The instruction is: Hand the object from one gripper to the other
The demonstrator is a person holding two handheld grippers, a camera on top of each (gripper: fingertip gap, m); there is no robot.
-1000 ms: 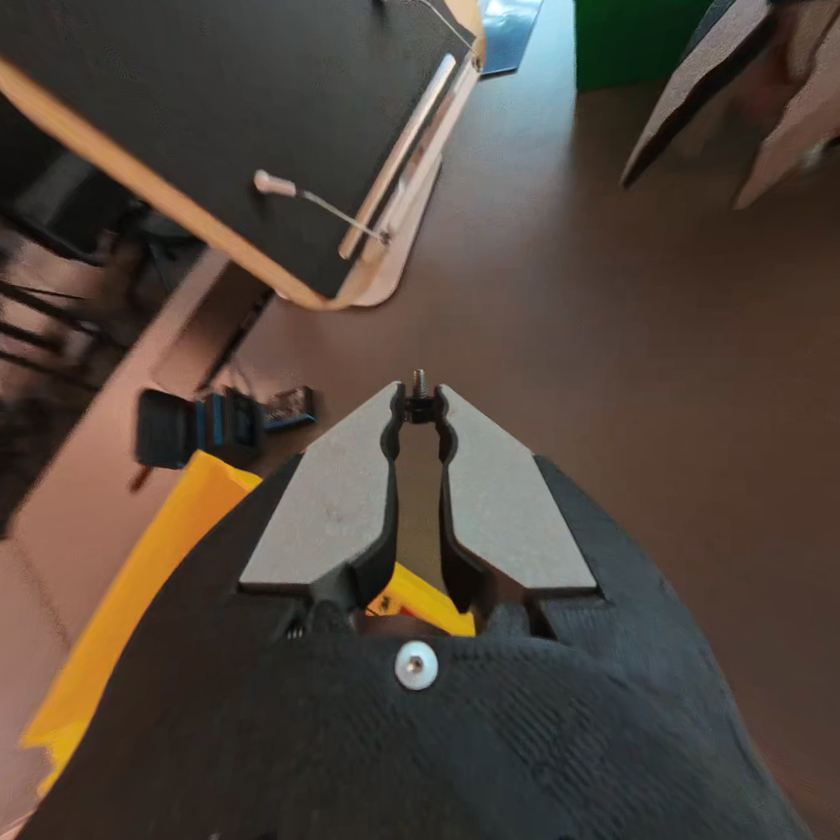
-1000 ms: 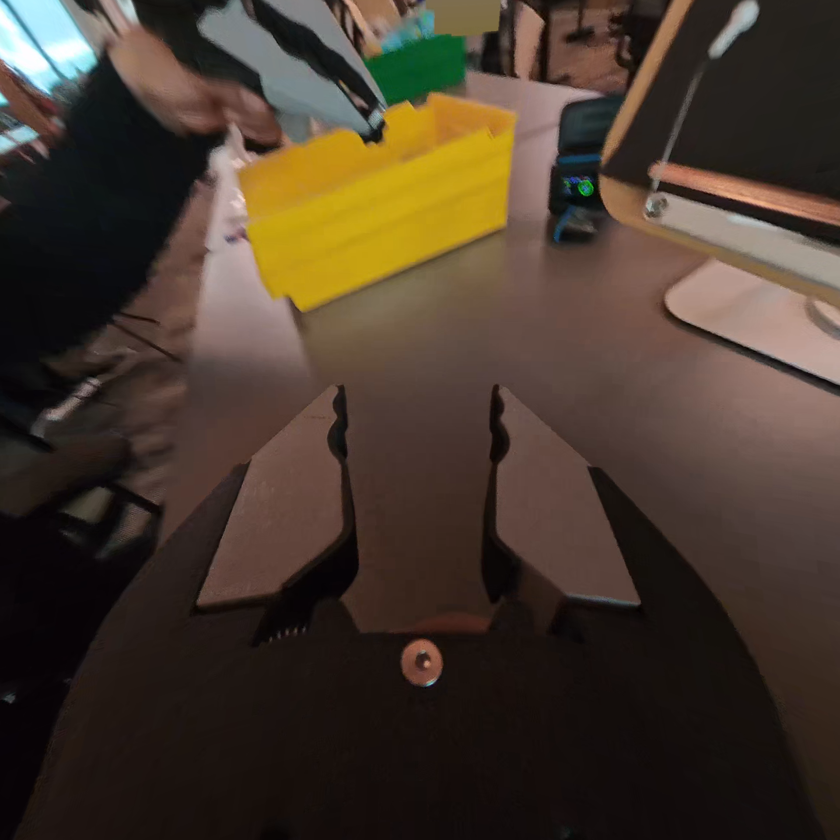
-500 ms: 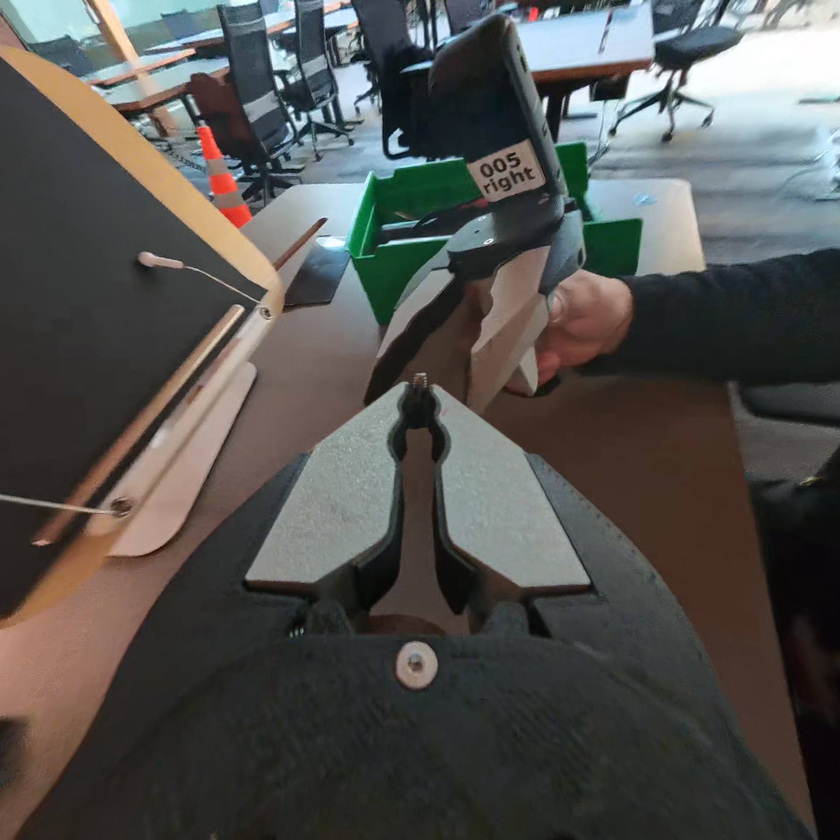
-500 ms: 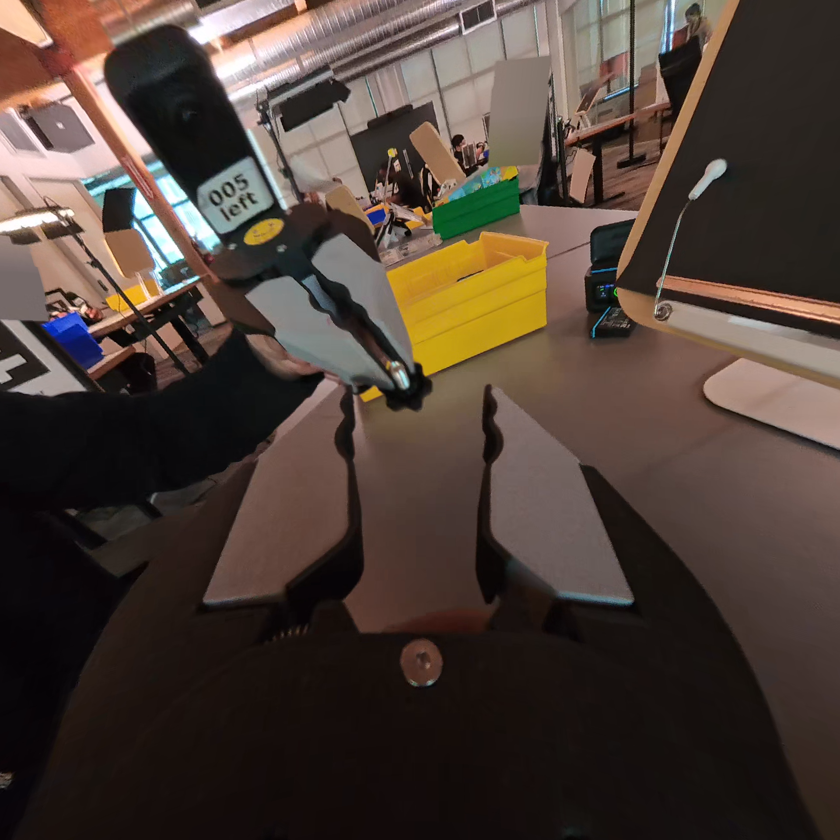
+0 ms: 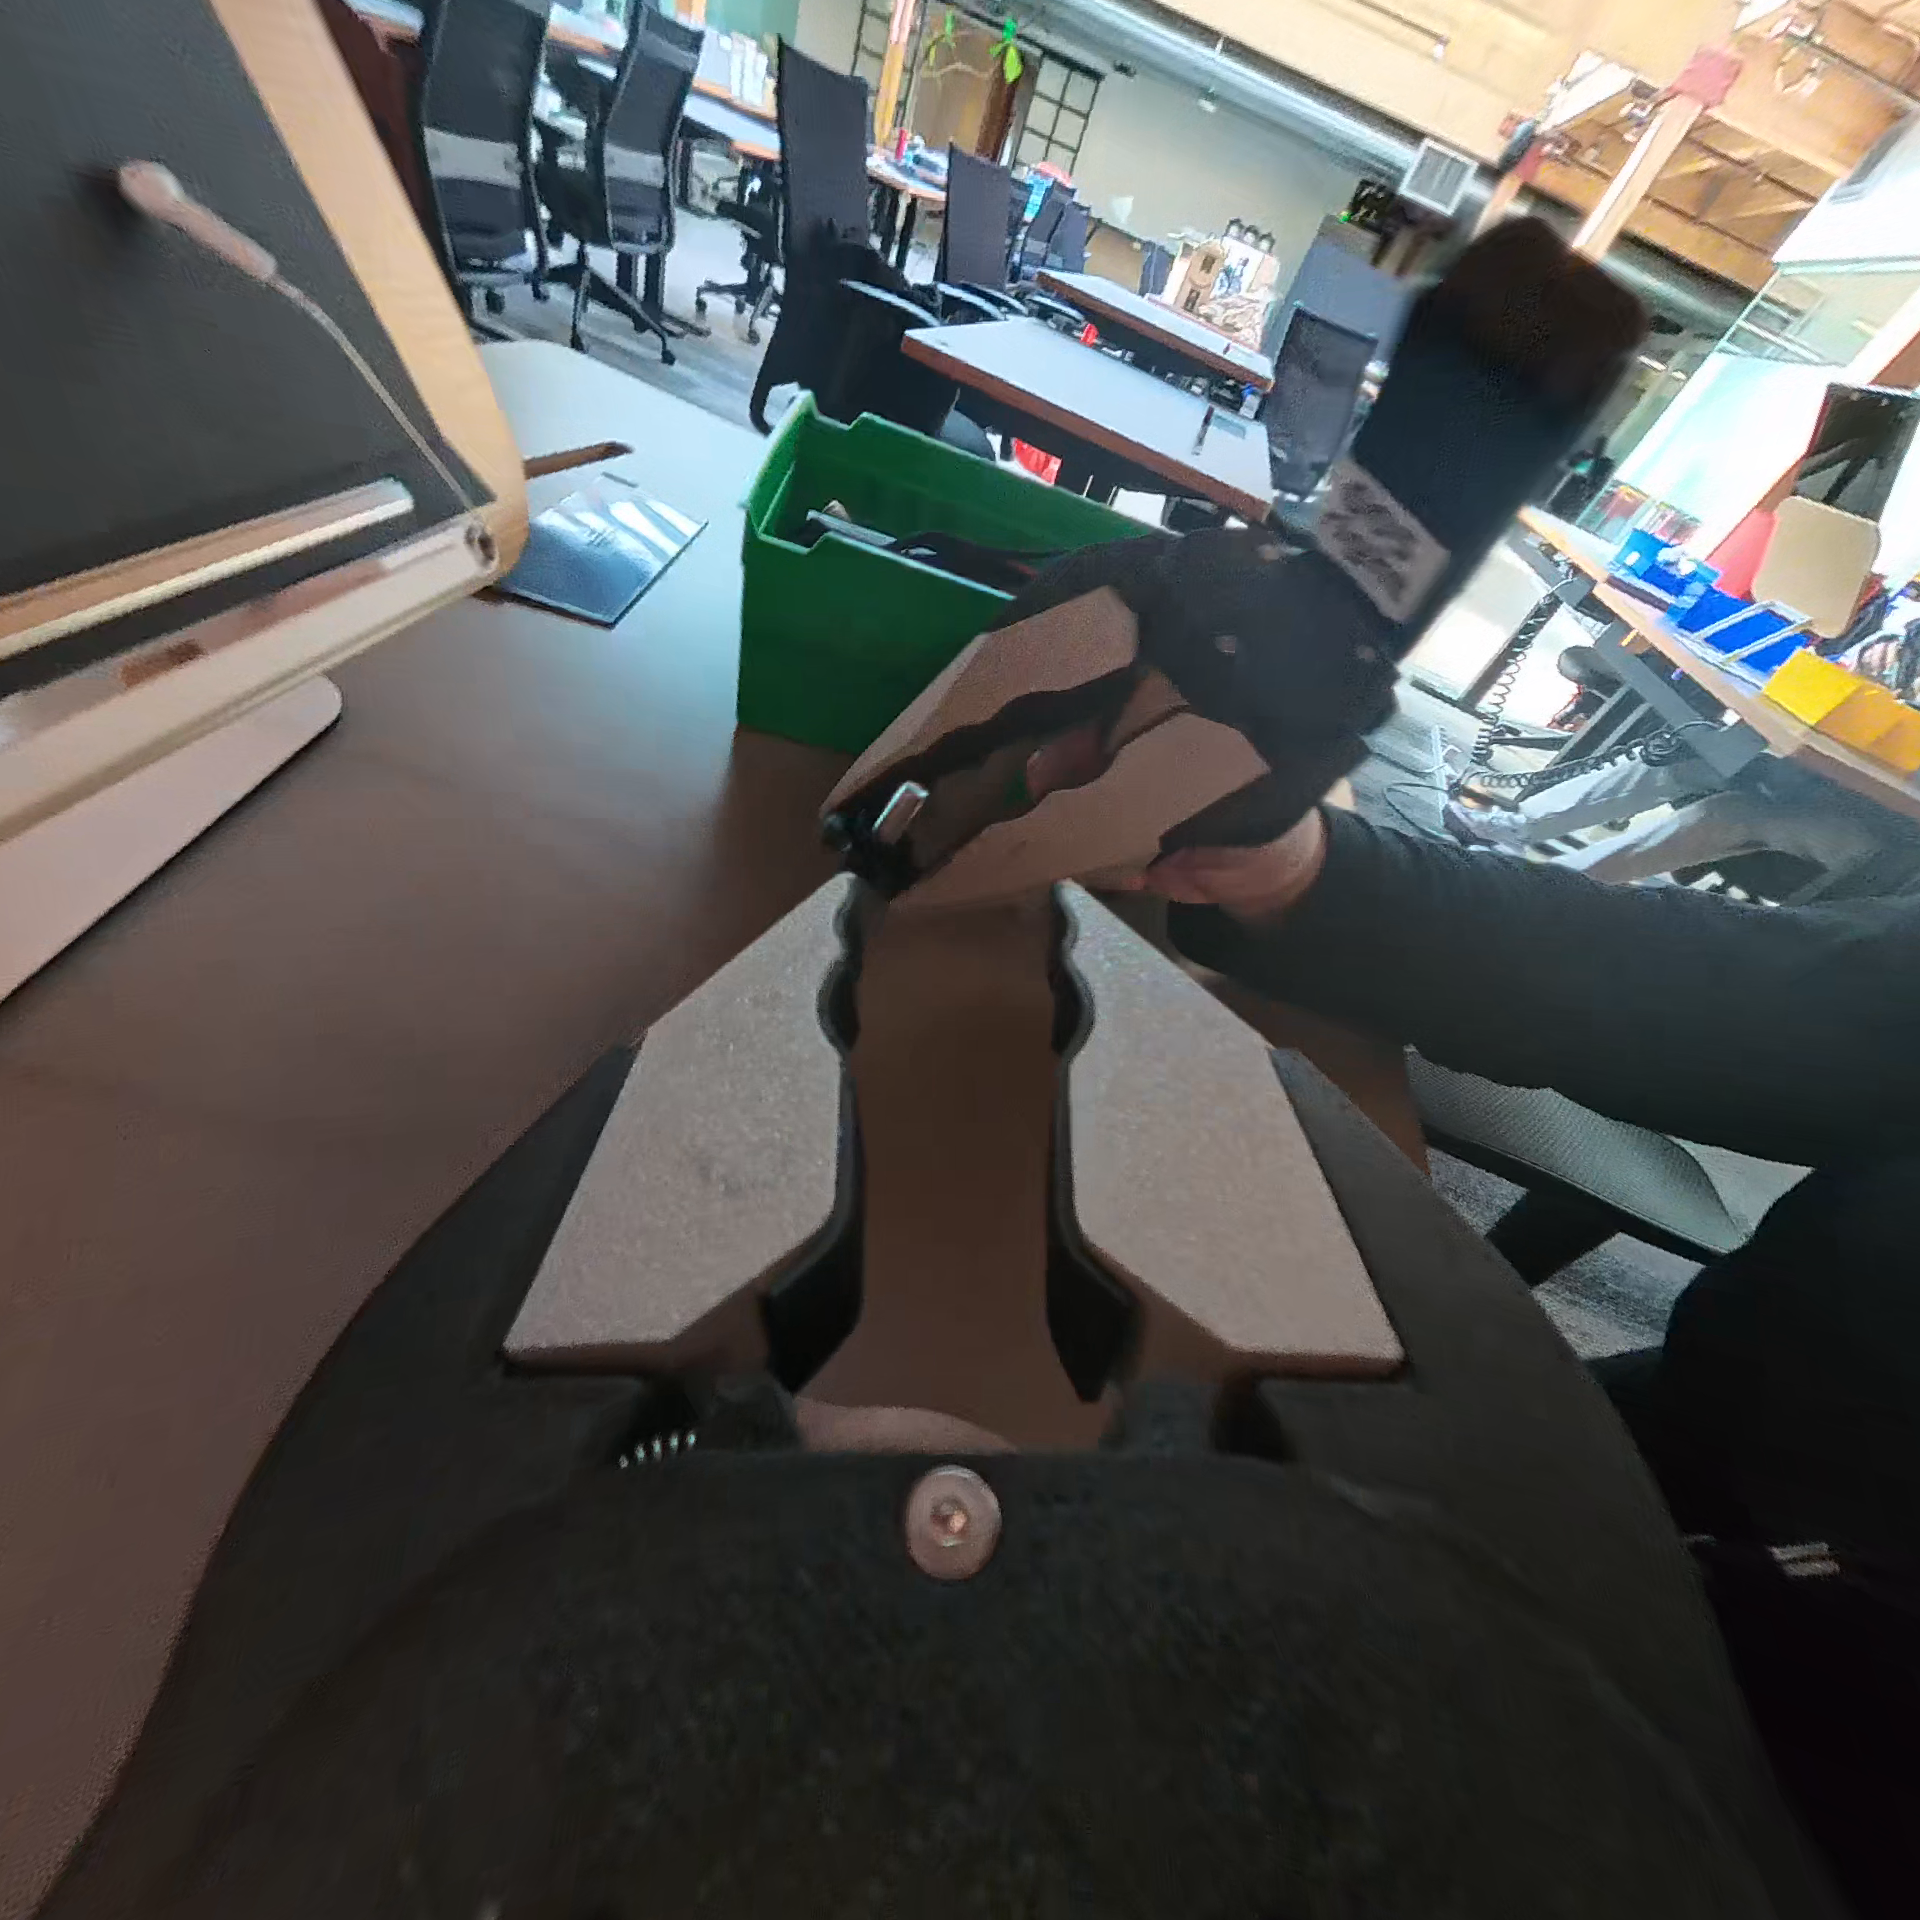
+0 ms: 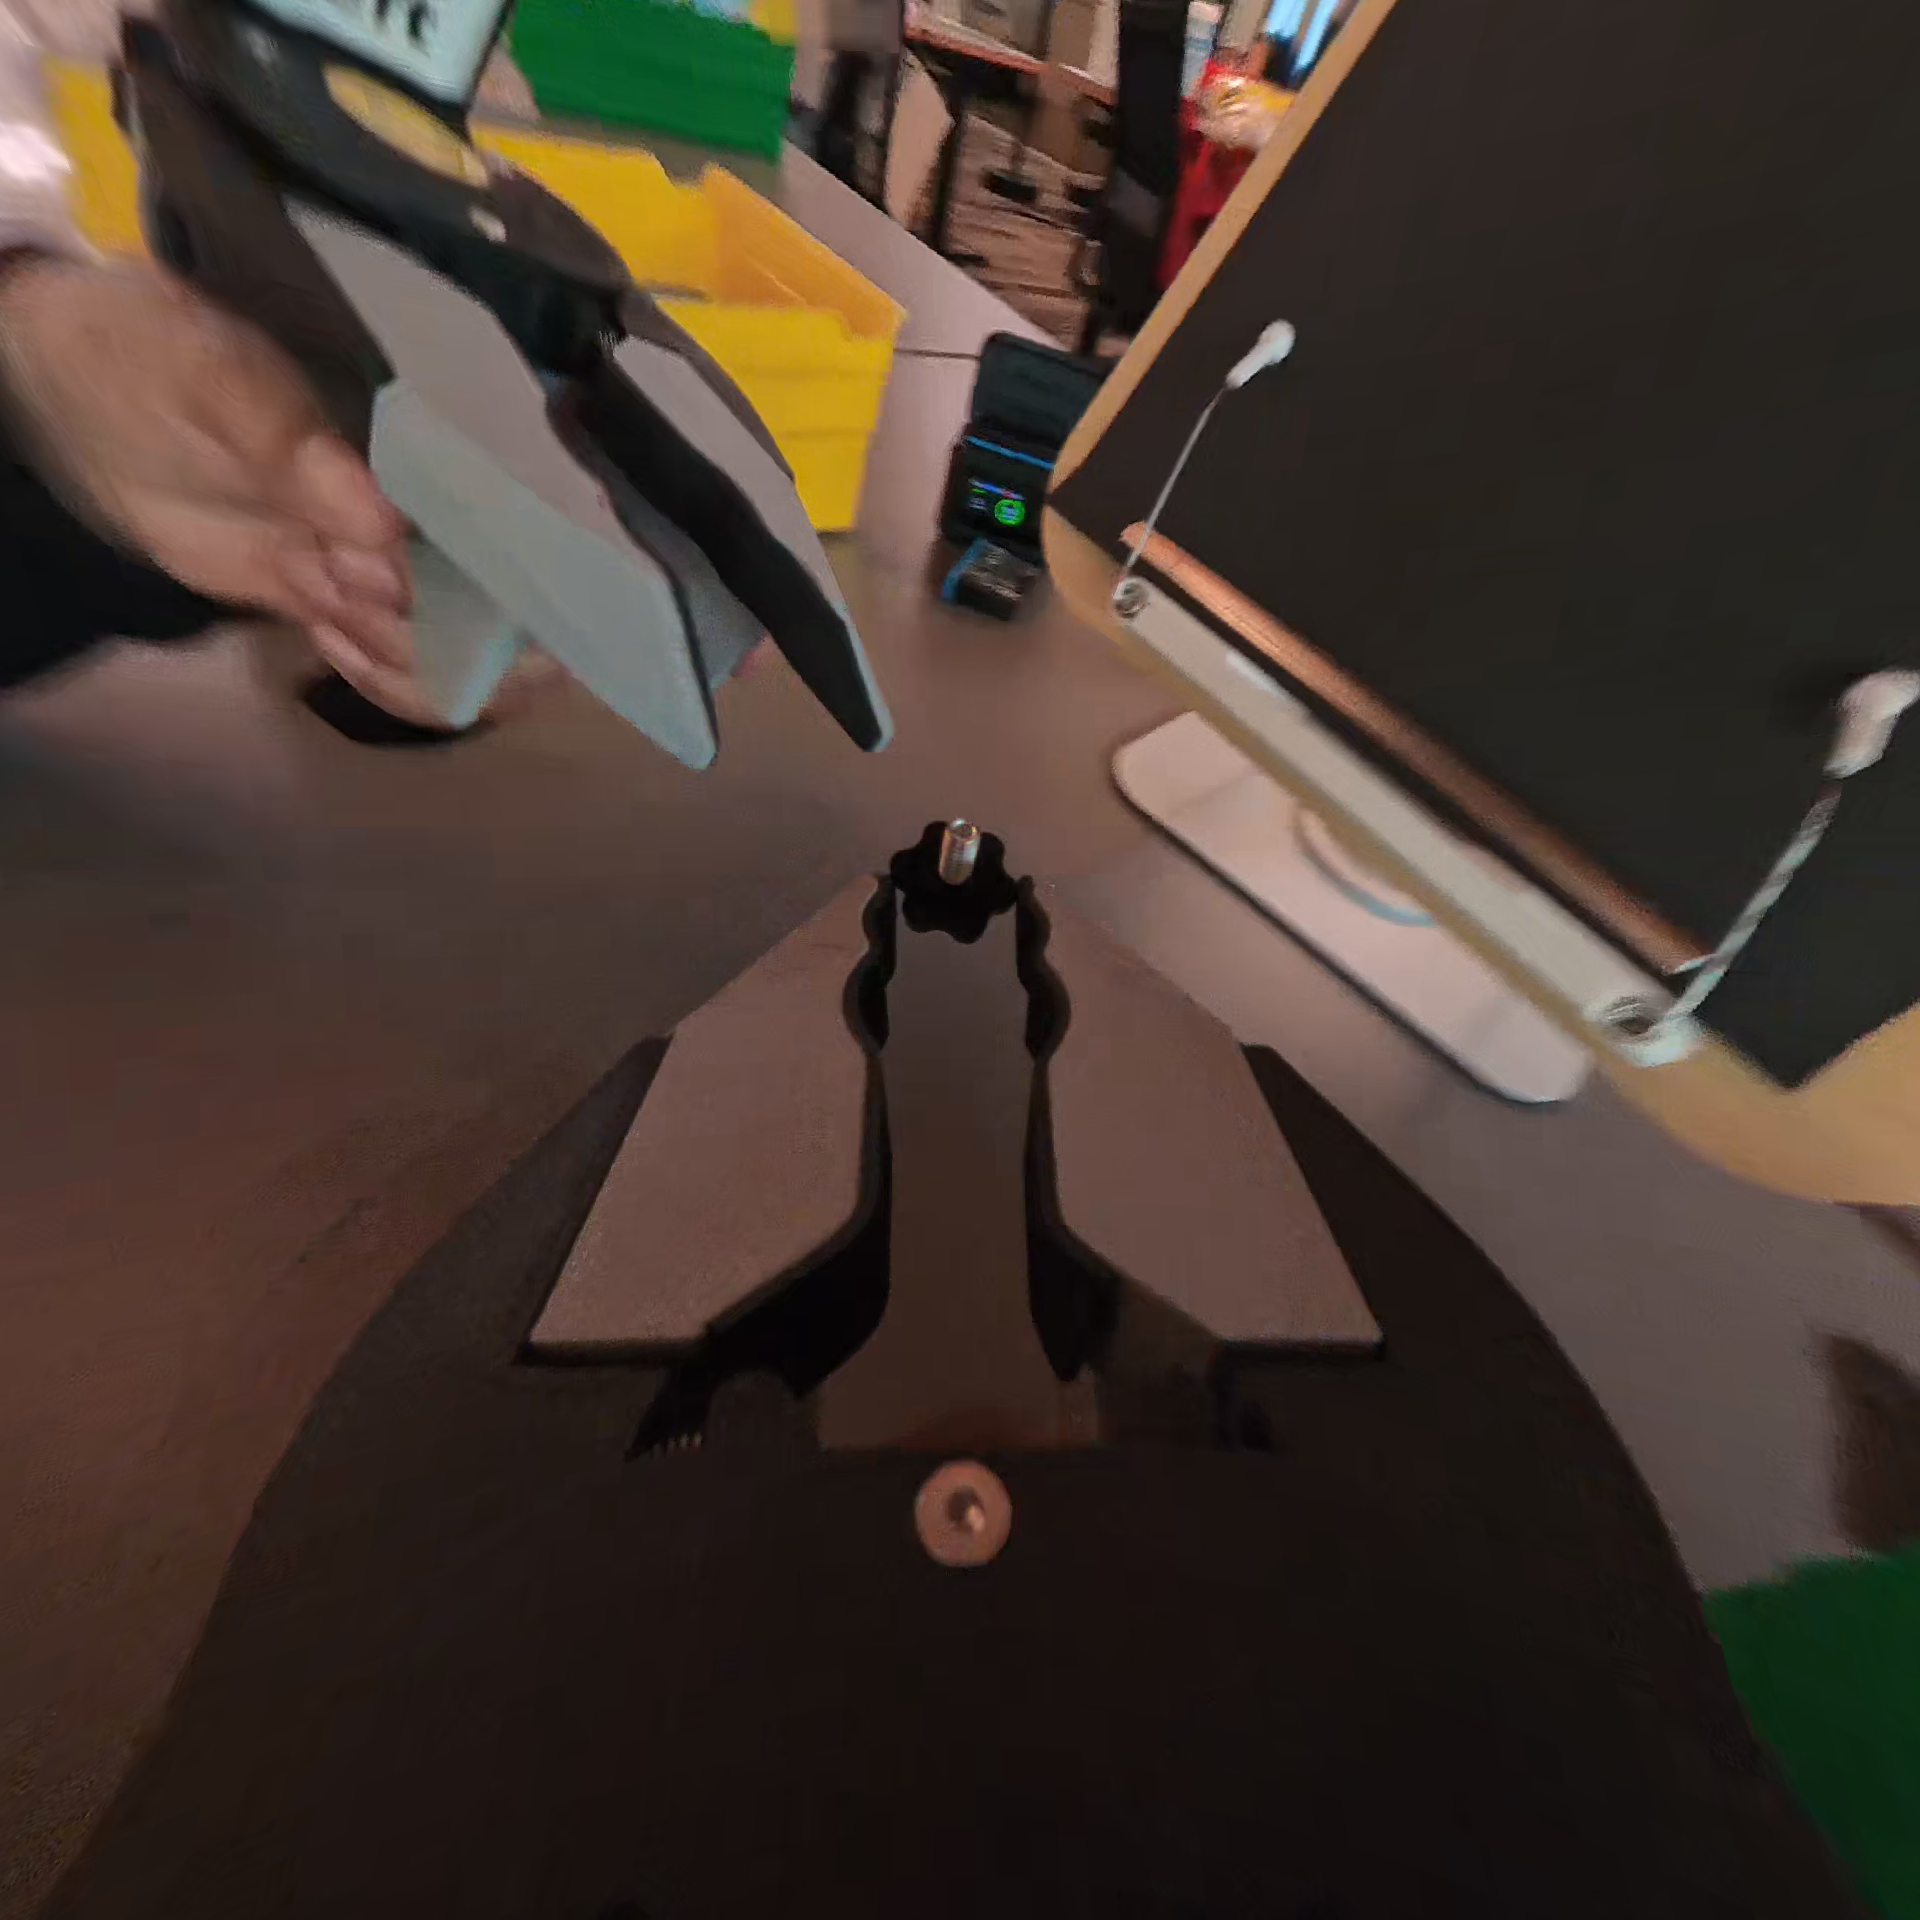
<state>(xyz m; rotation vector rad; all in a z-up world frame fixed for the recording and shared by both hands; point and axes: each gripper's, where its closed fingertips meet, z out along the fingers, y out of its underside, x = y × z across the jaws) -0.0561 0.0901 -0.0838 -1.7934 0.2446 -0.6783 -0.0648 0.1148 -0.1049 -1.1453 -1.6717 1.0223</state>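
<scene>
1. Right gripper (image 6: 954, 894) pinches a black knob (image 6: 952, 902) with a metal stud between its fingertips, above the brown table (image 6: 312, 987).
2. Left gripper (image 5: 954, 914) is spread and holds nothing; its tips sit just beside the right gripper (image 5: 883, 842).
3. Green bin (image 5: 831, 623) on the table holds dark items that cannot be made out.
4. Yellow bin (image 6: 800, 353) stands behind the left gripper (image 6: 790, 743); its contents are hidden.
5. Black board (image 6: 1558, 416) on a white stand leans to the right.
</scene>
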